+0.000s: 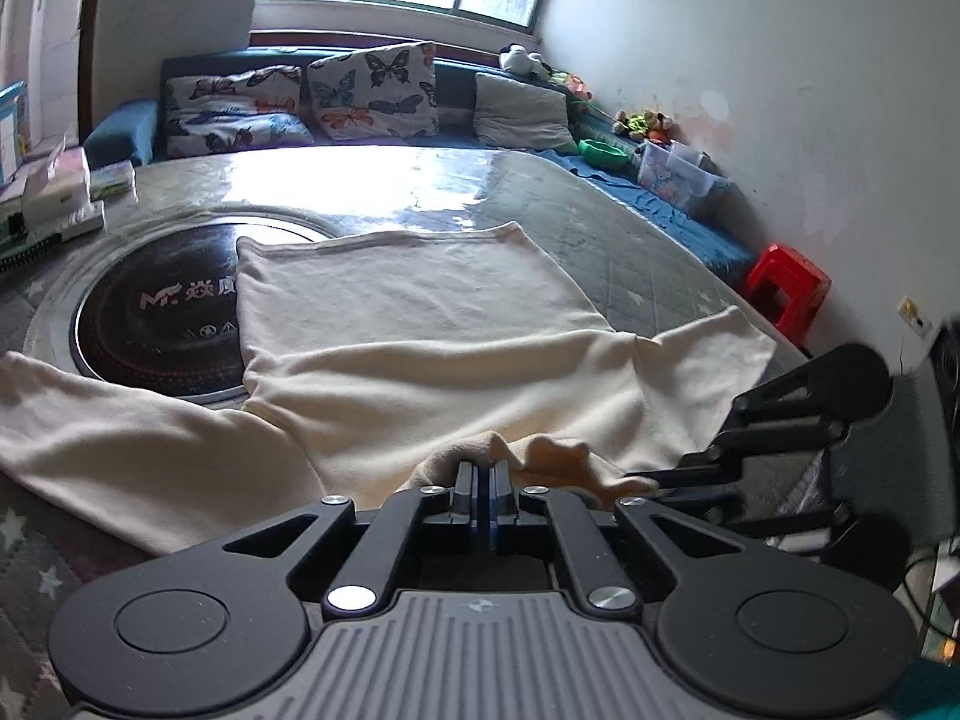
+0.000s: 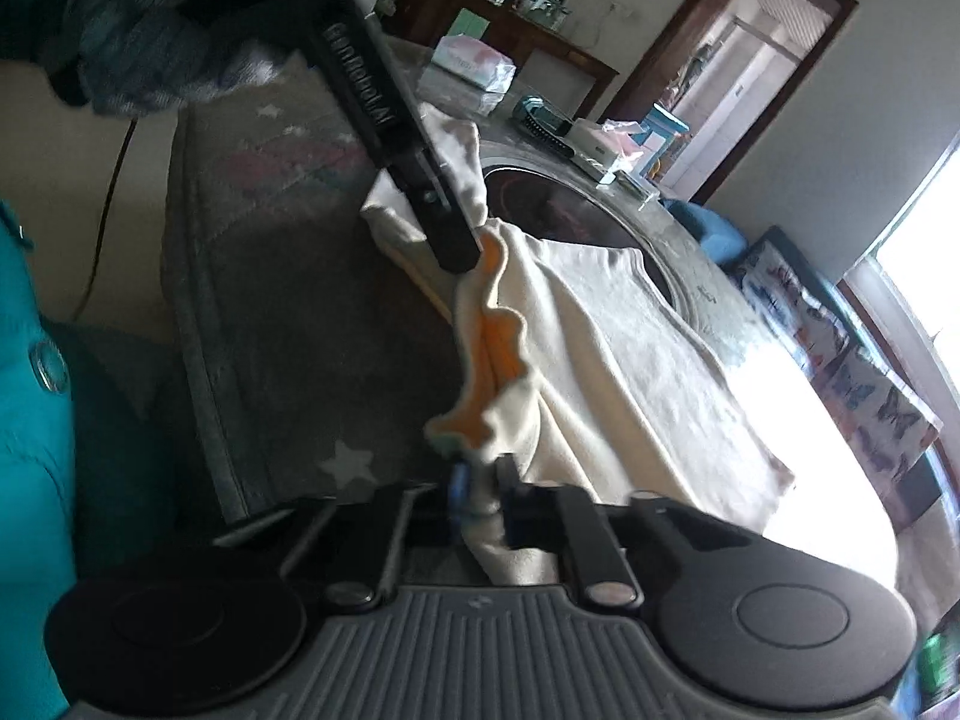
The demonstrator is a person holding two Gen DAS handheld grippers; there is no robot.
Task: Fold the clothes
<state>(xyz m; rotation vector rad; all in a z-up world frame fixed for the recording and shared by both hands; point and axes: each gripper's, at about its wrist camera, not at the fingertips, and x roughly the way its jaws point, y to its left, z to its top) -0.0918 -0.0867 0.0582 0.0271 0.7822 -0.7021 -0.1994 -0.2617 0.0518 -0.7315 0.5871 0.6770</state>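
A cream long-sleeved shirt (image 1: pixel 420 324) lies spread on the grey table (image 1: pixel 630 228), its body reaching away from me and its sleeves out to both sides. My left gripper (image 1: pixel 483 471) is shut on the shirt's near edge by the orange-lined collar (image 1: pixel 558 456). My right gripper (image 2: pixel 480 480) is shut on the same collar edge (image 2: pixel 498 342) a little to the right; its black frame shows in the left wrist view (image 1: pixel 798 414). The left gripper's finger shows in the right wrist view (image 2: pixel 432 204), pinching the cloth.
A round black hotplate (image 1: pixel 156 312) is set into the table, partly under the shirt. Boxes and tissue packs (image 1: pixel 54 198) stand at the table's far left. A sofa with butterfly cushions (image 1: pixel 372 90) lies beyond, and a red stool (image 1: pixel 786 288) stands at the right.
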